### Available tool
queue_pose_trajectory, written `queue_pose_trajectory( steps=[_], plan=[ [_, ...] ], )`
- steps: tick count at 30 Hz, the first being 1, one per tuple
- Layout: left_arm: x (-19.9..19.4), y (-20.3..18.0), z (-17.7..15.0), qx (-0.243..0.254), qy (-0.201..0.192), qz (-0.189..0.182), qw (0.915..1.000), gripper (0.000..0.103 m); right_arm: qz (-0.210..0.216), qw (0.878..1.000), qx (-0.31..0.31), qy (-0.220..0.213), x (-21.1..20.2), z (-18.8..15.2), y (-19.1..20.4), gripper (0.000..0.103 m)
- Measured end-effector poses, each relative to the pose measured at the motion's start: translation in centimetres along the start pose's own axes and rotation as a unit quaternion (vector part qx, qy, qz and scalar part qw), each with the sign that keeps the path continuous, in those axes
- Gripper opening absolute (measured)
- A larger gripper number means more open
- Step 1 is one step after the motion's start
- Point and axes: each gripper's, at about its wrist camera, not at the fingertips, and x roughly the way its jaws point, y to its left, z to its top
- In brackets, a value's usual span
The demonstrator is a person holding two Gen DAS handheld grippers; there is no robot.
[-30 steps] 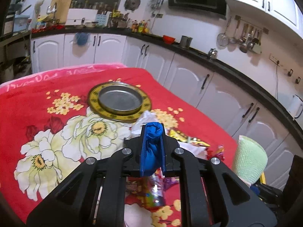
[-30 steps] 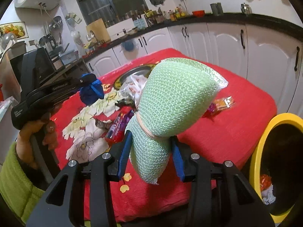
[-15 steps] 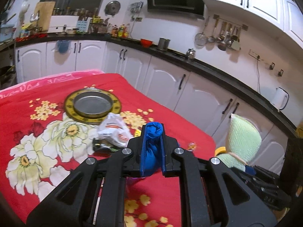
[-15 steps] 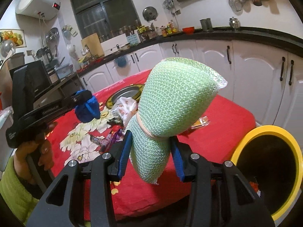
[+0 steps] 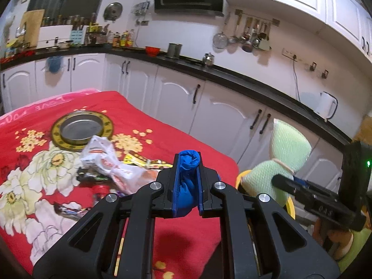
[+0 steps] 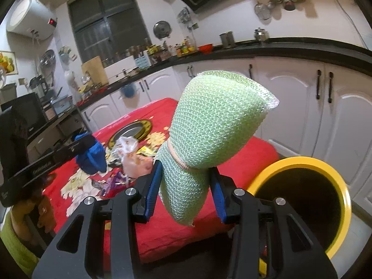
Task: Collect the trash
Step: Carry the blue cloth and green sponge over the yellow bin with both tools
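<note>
Left claw [image 5: 187,187] clamped tight on a crumpled blue wad [image 5: 187,179], held upright between the blue pads, above the near edge of the counter. Right claw [image 6: 184,191] clamped on the lower half of a pale green mesh bundle [image 6: 216,125] tied at the waist with a band; the upper half flares out above the pads. Just right of that bundle and lower down, the yellow-rimmed bin [image 6: 334,174], dark inside, stands beside the counter's corner. Counter [image 5: 190,144] covered by a red flowered cloth. On it, near the middle: a crumpled white plastic bag [image 5: 104,158] with red print, yellow wrappers [image 5: 139,160] just beside it, dark and purple candy wrappers [image 5: 69,209] closer in. Further back a round metal plate [image 5: 81,129] with gold rim, apart from the litter. Behind, white cabinets [image 5: 223,116] under a black worktop, utensils hanging on the wall [image 5: 248,34]
</note>
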Motion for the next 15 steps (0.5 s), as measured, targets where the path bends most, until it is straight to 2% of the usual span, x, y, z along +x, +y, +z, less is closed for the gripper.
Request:
queue_pose_trajectory(
  steps=[15],
  plan=[
    [2.6, -6.2, -1.7, 0.033, 0.025, -0.057, 0.9975, 0.007, -0.052, 0.998, 0.033, -0.015, -3.0, -0.2, -5.7, 0.039]
  ],
)
